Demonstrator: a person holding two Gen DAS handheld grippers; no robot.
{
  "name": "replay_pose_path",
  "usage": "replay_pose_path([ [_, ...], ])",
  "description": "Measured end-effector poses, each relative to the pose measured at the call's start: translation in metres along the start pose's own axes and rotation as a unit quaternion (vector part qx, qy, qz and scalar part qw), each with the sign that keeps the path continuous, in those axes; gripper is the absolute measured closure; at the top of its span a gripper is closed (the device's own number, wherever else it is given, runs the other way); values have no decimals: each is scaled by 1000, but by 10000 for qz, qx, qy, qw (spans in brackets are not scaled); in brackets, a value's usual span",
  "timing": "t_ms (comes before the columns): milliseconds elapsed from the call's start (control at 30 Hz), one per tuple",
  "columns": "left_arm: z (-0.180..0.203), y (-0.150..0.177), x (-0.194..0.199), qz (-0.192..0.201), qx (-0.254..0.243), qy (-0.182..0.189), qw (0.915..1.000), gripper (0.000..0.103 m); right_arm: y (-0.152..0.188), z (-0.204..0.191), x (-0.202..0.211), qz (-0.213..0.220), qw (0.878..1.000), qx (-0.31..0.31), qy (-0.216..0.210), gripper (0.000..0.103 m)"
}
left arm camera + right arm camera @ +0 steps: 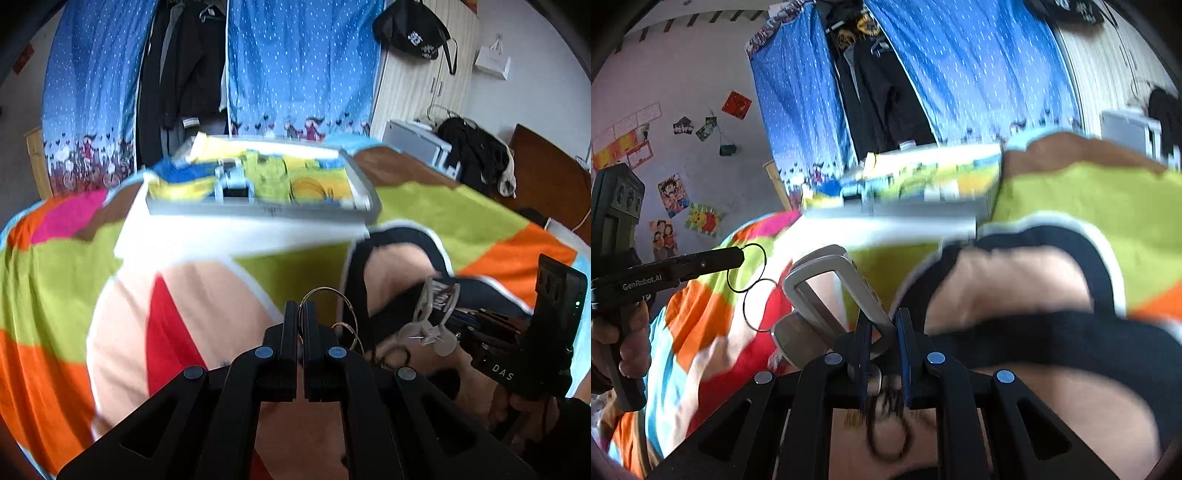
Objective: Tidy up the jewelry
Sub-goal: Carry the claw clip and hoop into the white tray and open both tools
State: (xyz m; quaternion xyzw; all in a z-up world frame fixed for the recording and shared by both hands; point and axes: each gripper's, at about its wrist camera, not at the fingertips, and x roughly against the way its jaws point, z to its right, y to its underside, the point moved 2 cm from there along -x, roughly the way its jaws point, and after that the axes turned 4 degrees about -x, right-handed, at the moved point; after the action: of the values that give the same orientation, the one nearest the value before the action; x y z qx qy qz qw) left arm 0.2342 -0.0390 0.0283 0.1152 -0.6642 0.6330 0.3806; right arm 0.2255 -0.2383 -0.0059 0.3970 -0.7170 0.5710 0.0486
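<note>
A home bedroom: bright bedspread (443,206), blue curtained wardrobe (295,62) with hanging clothes (184,74).

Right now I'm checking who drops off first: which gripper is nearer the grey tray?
Neither clearly. The left gripper, shut on the hoop rings, and the right gripper, shut on the hair clip, both sit short of the tray.

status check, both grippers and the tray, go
Left gripper shut on linked hoop rings. Right gripper shut on grey hair clip. Both held above the bedspread. Organizer tray ahead, path looks open.
</note>
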Motion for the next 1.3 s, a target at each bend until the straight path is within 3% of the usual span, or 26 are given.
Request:
replay_pose_path([
  [200, -24, -62, -9, 521, -260, -188, 9981, 102, -73, 2, -43, 257, 9996, -62, 72, 90],
  [433, -77, -108, -53, 998, -10, -496, 9938, 102, -112, 15, -108, 223, 9989, -273, 311, 90],
  [667, -123, -111, -110, 1109, 438, -676, 9906, 102, -114, 24, -160, -107, 9977, -226, 636, 90],
  [967, -145, -87, -152, 591, 790, -511, 9938, 102, -111, 32, -175, -182, 9948, -25, 1002, 87],
  [1067, -147, -84, -151, 532, 910, -449, 9934, 102, -112, 33, -171, -156, 9943, -55, 1054, 79],
  [1133, -146, -83, -149, 472, 919, -450, 9936, 101, -112, 33, -167, -107, 9937, -43, 1118, 69],
  [1200, -145, -83, -145, 399, 883, -548, 9938, 94, -112, 32, -162, -72, 9931, -19, 1172, 65],
  [1267, -143, -81, -137, 433, 912, -548, 9934, 70, -111, 29, -154, -40, 9926, 28, 1215, 60],
  [1300, -143, -81, -133, 501, 964, -528, 9927, 50, -111, 27, -151, -19, 9922, 44, 1242, 53],
])
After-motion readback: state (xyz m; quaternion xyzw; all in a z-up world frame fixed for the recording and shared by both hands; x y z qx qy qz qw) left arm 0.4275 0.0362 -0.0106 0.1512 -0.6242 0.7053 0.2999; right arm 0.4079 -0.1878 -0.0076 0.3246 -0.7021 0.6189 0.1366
